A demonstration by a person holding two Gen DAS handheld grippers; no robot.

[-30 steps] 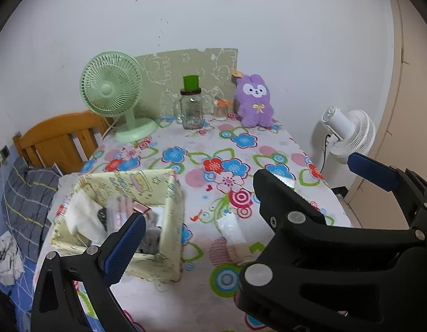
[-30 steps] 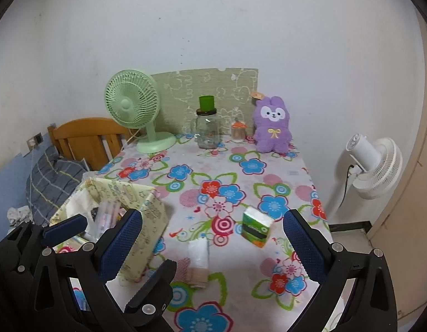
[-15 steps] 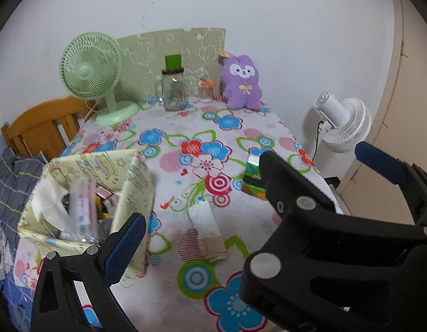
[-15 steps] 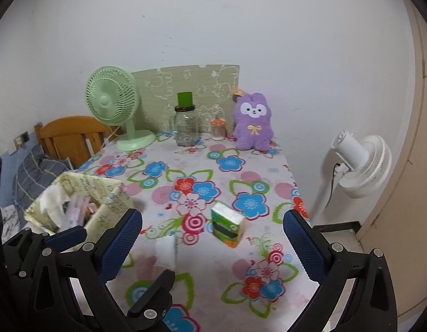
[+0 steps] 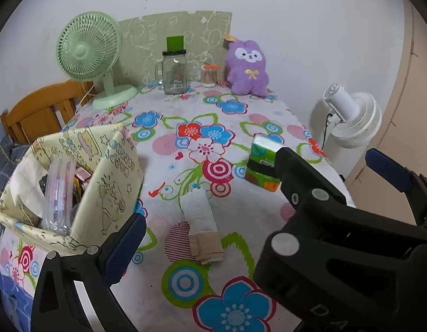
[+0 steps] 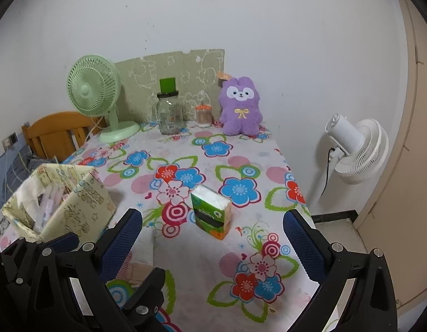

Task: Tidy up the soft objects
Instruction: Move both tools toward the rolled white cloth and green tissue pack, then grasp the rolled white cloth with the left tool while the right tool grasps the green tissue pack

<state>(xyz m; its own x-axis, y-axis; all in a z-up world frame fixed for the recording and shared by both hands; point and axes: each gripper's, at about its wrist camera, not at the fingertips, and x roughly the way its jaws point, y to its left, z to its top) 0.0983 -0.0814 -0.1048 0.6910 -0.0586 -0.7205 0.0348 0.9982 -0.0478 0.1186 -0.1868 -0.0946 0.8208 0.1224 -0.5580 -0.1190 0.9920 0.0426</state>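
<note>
We can read very little here: the green tissue pack (image 6: 211, 210) standing on the flowered surface (image 6: 241, 166) carries a black band with pale lettering, but it is too small and blurred for us to make out. The glass jar (image 5: 174, 72) at the far end shows a small red mark and faint print (also illegible to us). Large pale letters, seemingly "DA", show on the black body of the near claw in the left wrist view, cut off by the frame edge.

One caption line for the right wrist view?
Open right gripper above the floral table, facing a tissue pack.
</note>
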